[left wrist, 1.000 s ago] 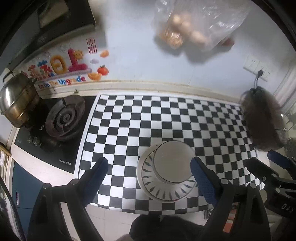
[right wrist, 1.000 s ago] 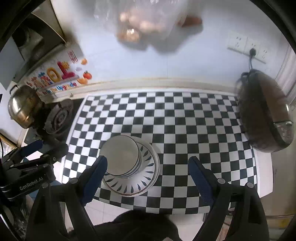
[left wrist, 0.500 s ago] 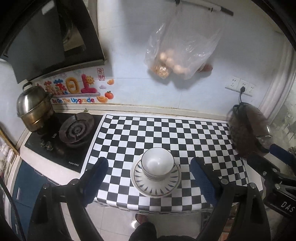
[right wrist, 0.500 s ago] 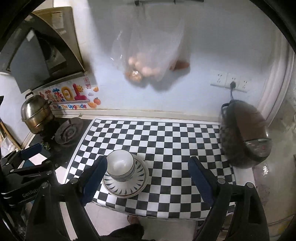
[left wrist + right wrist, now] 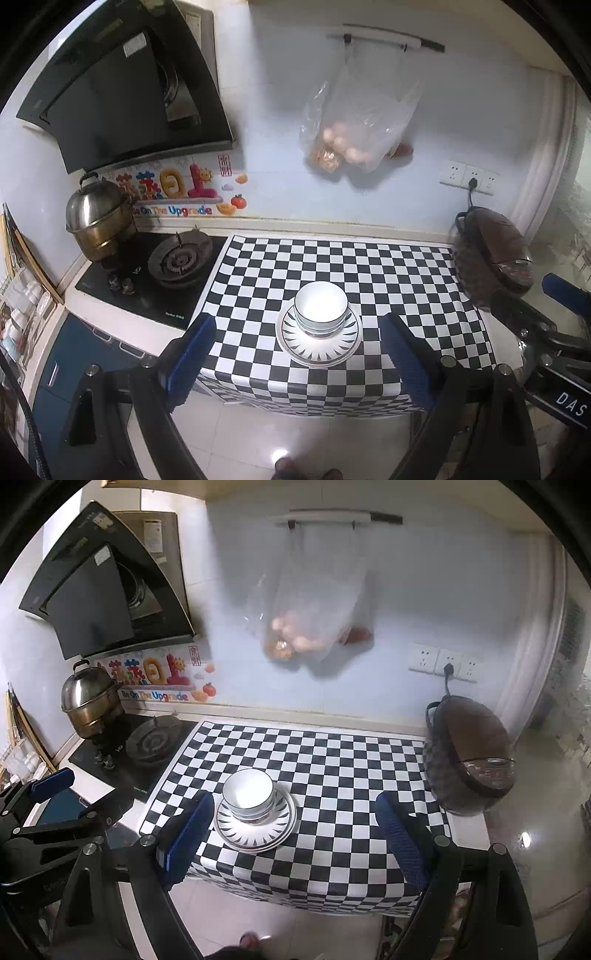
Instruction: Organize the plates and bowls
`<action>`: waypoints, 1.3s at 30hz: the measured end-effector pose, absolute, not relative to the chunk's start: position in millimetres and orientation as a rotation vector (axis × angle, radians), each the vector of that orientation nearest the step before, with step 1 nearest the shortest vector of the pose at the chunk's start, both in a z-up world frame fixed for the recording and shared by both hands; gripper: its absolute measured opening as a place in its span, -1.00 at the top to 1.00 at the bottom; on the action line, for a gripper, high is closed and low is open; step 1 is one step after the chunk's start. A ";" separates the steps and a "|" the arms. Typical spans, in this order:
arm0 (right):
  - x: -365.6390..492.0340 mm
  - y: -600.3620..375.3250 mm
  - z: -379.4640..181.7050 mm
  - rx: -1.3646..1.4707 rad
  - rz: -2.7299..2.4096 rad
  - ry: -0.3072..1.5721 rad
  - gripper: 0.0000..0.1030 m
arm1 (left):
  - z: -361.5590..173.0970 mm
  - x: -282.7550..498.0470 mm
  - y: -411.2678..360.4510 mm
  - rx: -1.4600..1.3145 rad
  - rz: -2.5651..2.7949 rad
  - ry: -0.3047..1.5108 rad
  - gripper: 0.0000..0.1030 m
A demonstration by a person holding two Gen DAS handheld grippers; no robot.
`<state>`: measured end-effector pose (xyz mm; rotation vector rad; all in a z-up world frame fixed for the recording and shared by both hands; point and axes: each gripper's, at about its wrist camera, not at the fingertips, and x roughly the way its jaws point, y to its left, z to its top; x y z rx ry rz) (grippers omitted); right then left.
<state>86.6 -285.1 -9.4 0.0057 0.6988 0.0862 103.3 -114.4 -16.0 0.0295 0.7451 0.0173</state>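
Checkered cloth (image 5: pixel 332 266) covers the counter. Bowls (image 5: pixel 321 308) sit stacked on plates (image 5: pixel 318 345) so they stay tidy, ahead of both grippers. Left gripper (image 5: pixel 295 354) and right gripper (image 5: pixel 293 830) are wide open, holding nothing.

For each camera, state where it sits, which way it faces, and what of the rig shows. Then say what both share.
Left wrist: on the left gripper, high and back from the counter, facing down at the bowls stacked on plates; its own open blue fingers show, and the right gripper at right.
Right wrist: on the right gripper, same downward facing, set further right; the left gripper shows at left.
Shared: bowls, plates, checkered cloth, stove, pot, cooker, hanging bag.
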 end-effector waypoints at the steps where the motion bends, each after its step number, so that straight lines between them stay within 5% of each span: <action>1: 80.6 -282.3 -6.7 0.001 0.077 0.692 -0.77 | -13.3 99.3 -111.7 0.030 0.009 0.737 -0.77; 39: 12.7 -233.2 1.1 0.006 -0.020 0.684 -0.77 | 1.3 39.4 -58.9 0.029 -0.013 0.687 -0.77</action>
